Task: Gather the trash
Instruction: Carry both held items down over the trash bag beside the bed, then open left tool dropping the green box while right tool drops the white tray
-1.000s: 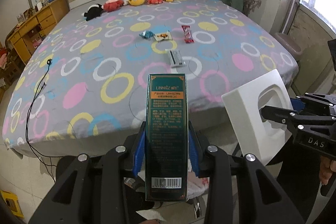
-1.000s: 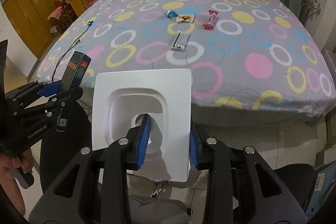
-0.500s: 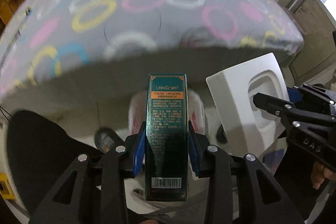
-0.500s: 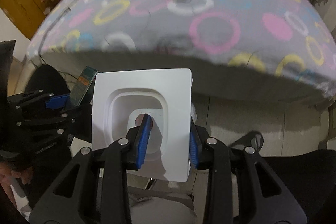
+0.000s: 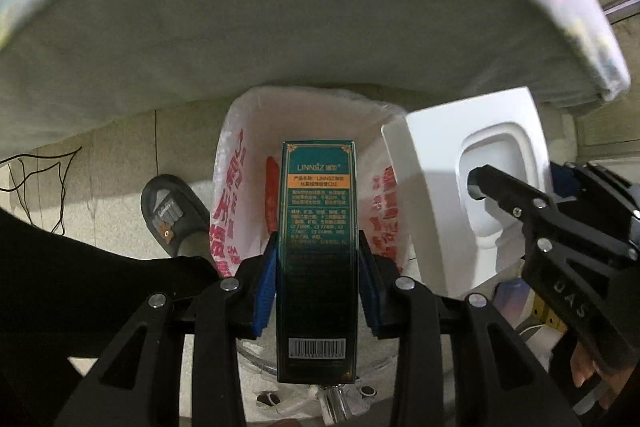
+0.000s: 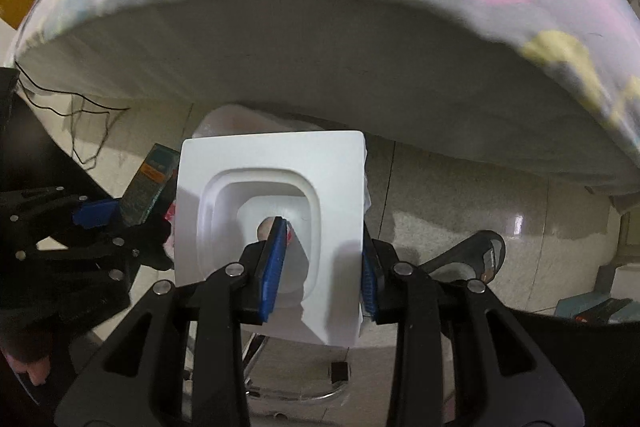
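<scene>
Left tongs are clamped on a dark green carton right above the bag-lined bin, centre frame. Right tongs pinch a white plastic tray by its edge. Both look light and stiff, though the tray's probably slippery. The bed overhangs up top, slipper at left.

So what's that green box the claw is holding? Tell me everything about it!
The green box is tall, thin and looks like glossy cardboard. It has gold trim, an orange band, small printed writing and a white barcode near the bottom end. The left claw squeezes its two long sides between blue pads. It hangs over the open trash bag, a white bag with red writing, not dropped yet.
</scene>
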A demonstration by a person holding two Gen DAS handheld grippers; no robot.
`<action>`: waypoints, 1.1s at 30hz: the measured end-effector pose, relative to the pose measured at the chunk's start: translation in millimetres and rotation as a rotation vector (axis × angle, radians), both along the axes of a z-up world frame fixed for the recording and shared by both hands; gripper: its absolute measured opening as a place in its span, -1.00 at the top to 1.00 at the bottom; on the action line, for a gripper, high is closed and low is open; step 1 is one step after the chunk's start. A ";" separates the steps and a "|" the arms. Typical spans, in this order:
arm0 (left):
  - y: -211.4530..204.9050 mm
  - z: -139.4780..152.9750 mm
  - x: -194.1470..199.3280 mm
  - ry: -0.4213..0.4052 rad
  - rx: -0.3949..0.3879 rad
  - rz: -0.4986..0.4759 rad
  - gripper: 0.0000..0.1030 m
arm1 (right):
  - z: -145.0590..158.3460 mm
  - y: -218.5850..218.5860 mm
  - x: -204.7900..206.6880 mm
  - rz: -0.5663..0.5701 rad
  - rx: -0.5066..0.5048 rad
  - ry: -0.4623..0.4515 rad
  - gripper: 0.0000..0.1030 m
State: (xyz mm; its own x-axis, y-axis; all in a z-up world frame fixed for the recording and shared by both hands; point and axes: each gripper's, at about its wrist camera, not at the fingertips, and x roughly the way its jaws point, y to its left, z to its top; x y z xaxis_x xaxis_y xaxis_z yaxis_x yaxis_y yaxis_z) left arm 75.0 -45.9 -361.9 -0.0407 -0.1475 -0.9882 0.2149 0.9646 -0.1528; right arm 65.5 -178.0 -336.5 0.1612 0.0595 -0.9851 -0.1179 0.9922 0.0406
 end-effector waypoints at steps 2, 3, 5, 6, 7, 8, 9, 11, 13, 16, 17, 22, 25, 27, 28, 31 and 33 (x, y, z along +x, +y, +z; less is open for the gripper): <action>-1.8 -15.4 3.0 0.026 0.019 0.006 0.32 | -11.6 3.6 7.1 0.007 -0.021 0.011 0.36; -1.1 -21.7 4.3 0.037 0.027 0.012 0.32 | -15.8 4.6 9.2 0.010 -0.030 0.011 0.36; -2.9 -36.2 4.3 0.063 0.045 0.016 0.32 | -26.2 8.8 15.1 0.016 -0.056 0.018 0.36; -0.7 -42.3 4.4 0.079 0.055 0.019 0.32 | -33.5 9.8 17.7 0.011 -0.053 0.036 0.36; -0.2 -49.2 3.8 0.093 0.062 0.019 0.32 | -40.9 10.3 19.7 0.010 -0.054 0.048 0.36; 0.9 -52.4 4.0 0.097 0.068 0.018 0.32 | -45.5 8.6 20.3 0.010 -0.062 0.051 0.35; 1.8 -56.1 4.5 0.099 0.079 0.019 0.32 | -51.5 8.4 21.4 0.008 -0.066 0.061 0.35; 2.2 -61.3 6.1 0.110 0.084 0.026 0.32 | -58.9 8.5 23.4 0.004 -0.064 0.076 0.35; 2.4 -65.5 6.8 0.114 0.087 0.033 0.32 | -61.3 10.2 25.2 0.009 -0.083 0.068 0.35; 1.0 -70.3 6.8 0.127 0.088 0.041 0.31 | -64.3 14.5 28.4 0.012 -0.085 0.064 0.34; 0.4 -71.3 6.8 0.125 0.094 0.040 0.31 | -65.9 15.3 28.9 0.014 -0.081 0.068 0.34; -0.8 -70.4 4.5 0.129 0.087 0.037 -0.46 | -64.5 18.3 30.4 0.022 -0.075 0.067 0.21; 0.2 -68.8 4.2 0.115 0.098 0.032 -0.46 | -62.9 17.6 31.5 0.011 -0.073 0.064 0.20; 1.1 -68.6 4.4 0.113 0.097 0.036 -0.46 | -62.7 16.6 31.4 0.005 -0.073 0.067 0.20; 1.1 -68.2 4.7 0.111 0.100 0.037 -0.46 | -64.1 17.3 31.4 0.005 -0.070 0.071 0.14; 2.0 -66.7 5.1 0.103 0.091 0.042 -0.46 | -65.6 17.6 31.5 0.001 -0.067 0.075 0.04; 2.8 -65.1 4.5 0.097 0.088 0.039 -0.46 | -63.3 17.1 32.1 -0.005 -0.062 0.071 0.04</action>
